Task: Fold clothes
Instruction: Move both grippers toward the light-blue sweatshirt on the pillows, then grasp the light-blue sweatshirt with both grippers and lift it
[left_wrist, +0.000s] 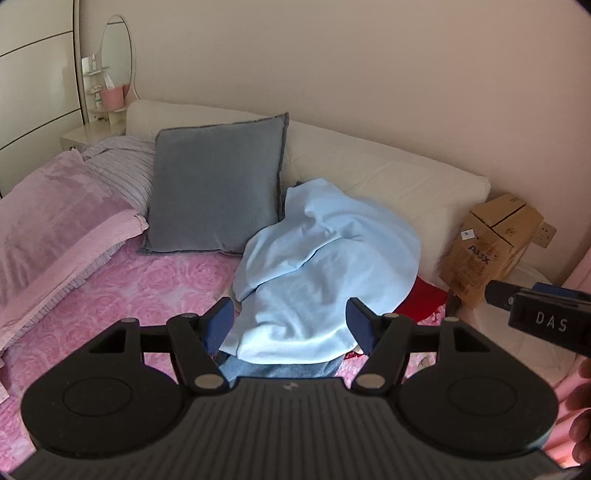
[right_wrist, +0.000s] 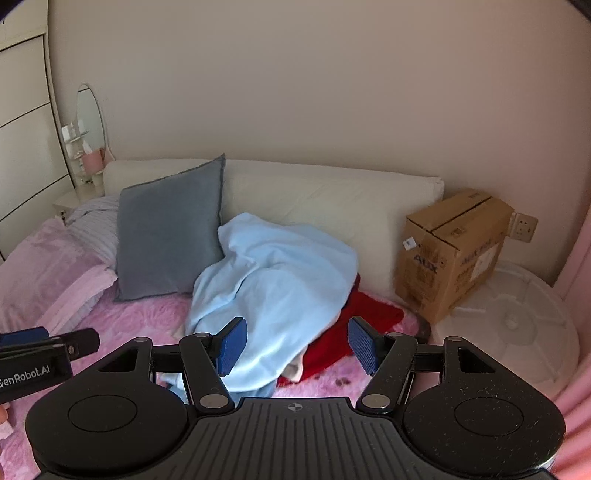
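Your left claw (left_wrist: 291, 325) hangs open just short of the light blue garment (left_wrist: 325, 269), nothing between its pads; your right claw (right_wrist: 297, 345) gapes open too, over the garment's right edge. The garment lies crumpled on the pink bed cover (left_wrist: 155, 288), just right of the grey cushion (left_wrist: 218, 184), atop a red garment (right_wrist: 354, 321). Right of the cushion, beyond the bed, stands a closed cardboard box (right_wrist: 454, 251).

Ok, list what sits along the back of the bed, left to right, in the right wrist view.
Pink cup → grey cushion → light blue garment → red garment → cardboard box → wall socket.
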